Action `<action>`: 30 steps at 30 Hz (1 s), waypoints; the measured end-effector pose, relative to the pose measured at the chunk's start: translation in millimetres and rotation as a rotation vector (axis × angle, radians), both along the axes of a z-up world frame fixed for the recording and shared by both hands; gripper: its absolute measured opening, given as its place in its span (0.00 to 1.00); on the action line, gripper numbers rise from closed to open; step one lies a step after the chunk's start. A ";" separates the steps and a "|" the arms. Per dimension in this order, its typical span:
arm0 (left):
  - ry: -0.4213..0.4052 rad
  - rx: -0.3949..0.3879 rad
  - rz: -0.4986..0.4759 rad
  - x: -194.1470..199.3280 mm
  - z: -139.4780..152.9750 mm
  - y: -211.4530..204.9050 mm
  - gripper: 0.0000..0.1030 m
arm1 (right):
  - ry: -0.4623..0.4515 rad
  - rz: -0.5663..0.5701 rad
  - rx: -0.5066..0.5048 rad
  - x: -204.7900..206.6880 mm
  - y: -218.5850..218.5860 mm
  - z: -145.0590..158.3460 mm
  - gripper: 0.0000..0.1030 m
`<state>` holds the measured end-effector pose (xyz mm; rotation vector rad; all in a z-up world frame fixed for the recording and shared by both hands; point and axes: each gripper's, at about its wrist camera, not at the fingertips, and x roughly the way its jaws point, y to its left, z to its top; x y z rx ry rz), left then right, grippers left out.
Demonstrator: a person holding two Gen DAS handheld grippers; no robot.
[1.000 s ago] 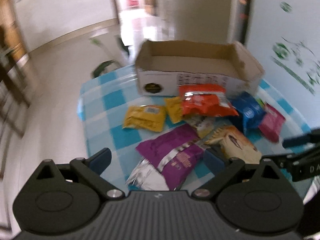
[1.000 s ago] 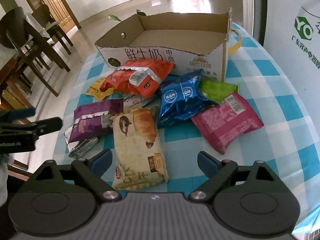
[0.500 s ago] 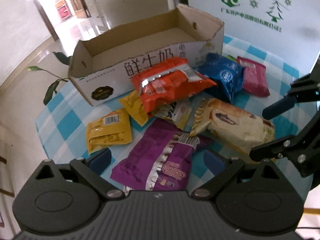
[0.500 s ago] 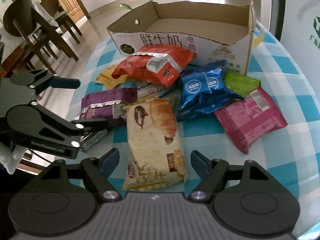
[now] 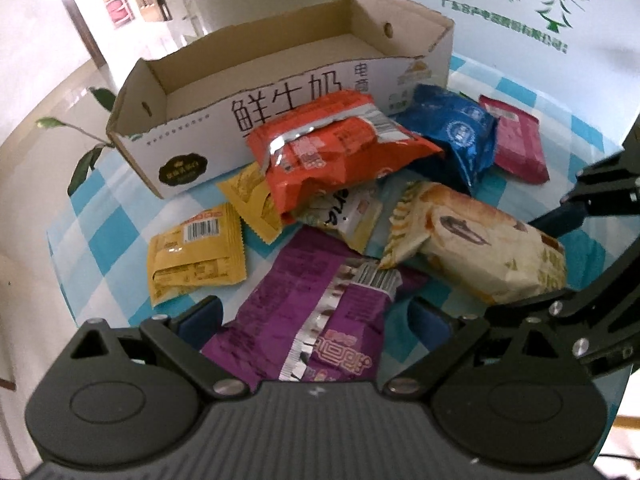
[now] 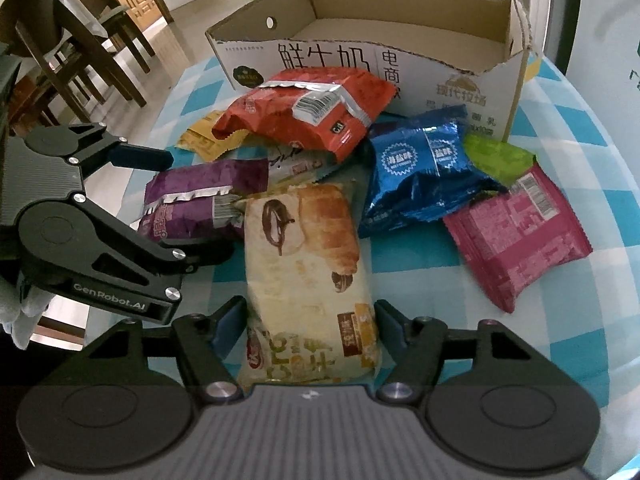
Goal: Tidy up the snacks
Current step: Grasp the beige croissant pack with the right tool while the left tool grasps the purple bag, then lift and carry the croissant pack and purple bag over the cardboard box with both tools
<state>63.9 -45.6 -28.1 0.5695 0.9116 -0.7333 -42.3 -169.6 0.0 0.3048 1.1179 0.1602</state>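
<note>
A heap of snack packets lies on the blue-checked table (image 6: pixel 440 320) in front of an open cardboard box (image 6: pixel 360 60) (image 5: pixel 280 92). My right gripper (image 6: pixel 310 316) straddles the near end of the cream croissant packet (image 6: pixel 304 264) (image 5: pixel 480 248). Its jaws are closing and the pads stand right at the packet's sides, with no squeeze showing. My left gripper (image 5: pixel 316 316) (image 6: pixel 198 206) is open over the purple packet (image 5: pixel 312 308) (image 6: pixel 200 196), one finger on each side. The orange packet (image 6: pixel 312 116) leans on the box front.
Blue (image 6: pixel 416 172), pink (image 6: pixel 520 240) and green (image 6: pixel 496 156) packets lie to the right, and yellow packets (image 5: pixel 196 256) to the left. Wooden chairs (image 6: pixel 80 48) stand beyond the table's left edge. A white banner (image 5: pixel 520 12) closes the right side.
The left gripper rolled and sank toward the purple packet, which now lies between its fingers. The right gripper came lower and its jaws narrowed around the croissant packet.
</note>
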 end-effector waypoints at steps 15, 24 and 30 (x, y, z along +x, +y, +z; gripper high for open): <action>0.076 -0.078 0.143 -6.1 13.8 13.0 0.72 | -0.035 0.005 0.039 -4.8 -0.9 8.0 0.59; 0.039 -0.151 0.279 -22.1 33.9 29.8 0.72 | -0.099 0.013 0.058 -10.4 1.1 25.9 0.58; -0.006 -0.203 0.417 -28.3 43.3 42.7 0.72 | -0.139 0.011 0.047 -11.0 3.6 35.4 0.58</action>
